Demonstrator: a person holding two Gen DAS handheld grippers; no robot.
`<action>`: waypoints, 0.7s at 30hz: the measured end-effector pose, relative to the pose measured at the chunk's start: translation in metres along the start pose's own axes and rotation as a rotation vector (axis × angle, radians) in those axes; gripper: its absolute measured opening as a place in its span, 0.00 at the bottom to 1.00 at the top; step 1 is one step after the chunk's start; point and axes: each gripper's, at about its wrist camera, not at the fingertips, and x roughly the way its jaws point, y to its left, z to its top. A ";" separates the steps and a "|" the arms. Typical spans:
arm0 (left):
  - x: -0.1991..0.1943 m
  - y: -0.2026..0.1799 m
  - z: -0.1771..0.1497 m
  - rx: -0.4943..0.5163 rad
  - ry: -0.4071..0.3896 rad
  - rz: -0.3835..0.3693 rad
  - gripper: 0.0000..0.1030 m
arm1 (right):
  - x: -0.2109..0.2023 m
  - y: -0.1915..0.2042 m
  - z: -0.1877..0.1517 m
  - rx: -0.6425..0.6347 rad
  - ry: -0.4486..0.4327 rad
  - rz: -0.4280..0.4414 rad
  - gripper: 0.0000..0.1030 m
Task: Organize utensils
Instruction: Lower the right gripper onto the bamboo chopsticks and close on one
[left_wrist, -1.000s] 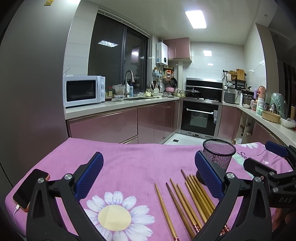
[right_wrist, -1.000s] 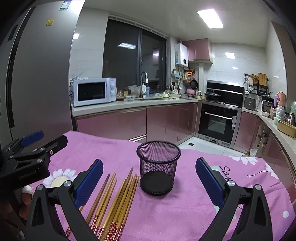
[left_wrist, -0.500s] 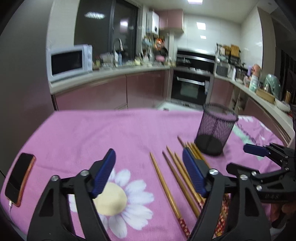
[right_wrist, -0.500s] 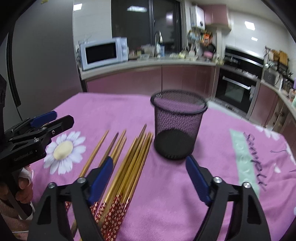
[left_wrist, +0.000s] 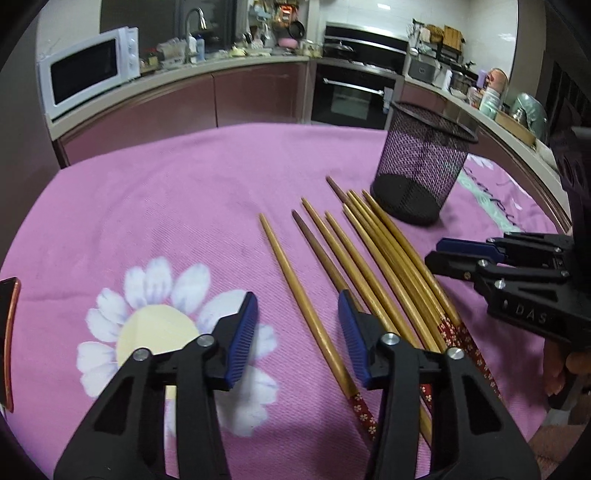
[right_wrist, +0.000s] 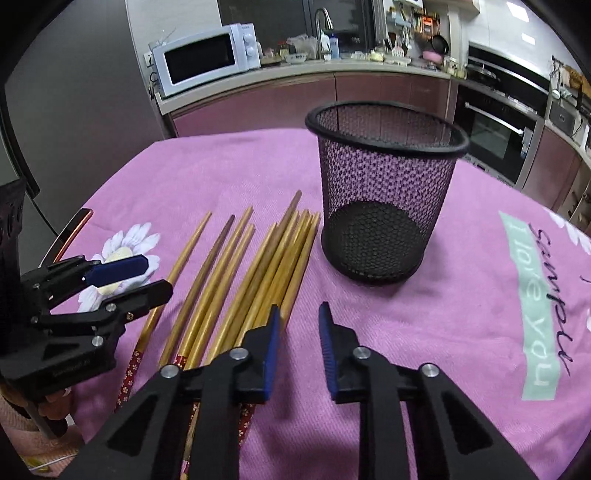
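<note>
Golden-brown wooden chopsticks (left_wrist: 373, 258) with red flower-patterned handles lie side by side on the pink cloth-covered bench (left_wrist: 166, 206). Their tapered tips point toward the black round wire-mesh cup (right_wrist: 384, 192), which stands upright just beyond them. The left gripper (left_wrist: 297, 328) is closing astride one chopstick, seemingly not yet touching it. The right gripper (right_wrist: 297, 332) is closing over bare cloth.

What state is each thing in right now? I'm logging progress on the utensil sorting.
Mesh cup: upright, empty.
Chopsticks: lying flat on the cloth beside the cup, none picked up.
Left hand-held gripper: jaws closing, one chopstick between them, pads not pressing it.
Right hand-held gripper: jaws closing, nothing between them.
Phone: lying flat at the cloth's edge.
Microwave: door shut.
</note>
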 end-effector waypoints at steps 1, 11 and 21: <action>0.003 0.000 0.000 -0.003 0.015 -0.007 0.38 | -0.001 -0.001 0.001 0.006 0.003 0.006 0.18; 0.009 -0.003 0.009 0.015 0.041 0.004 0.26 | 0.016 0.011 0.009 -0.044 0.039 -0.030 0.19; 0.010 0.011 0.014 -0.058 0.046 -0.015 0.10 | 0.018 0.003 0.014 -0.012 0.038 0.017 0.06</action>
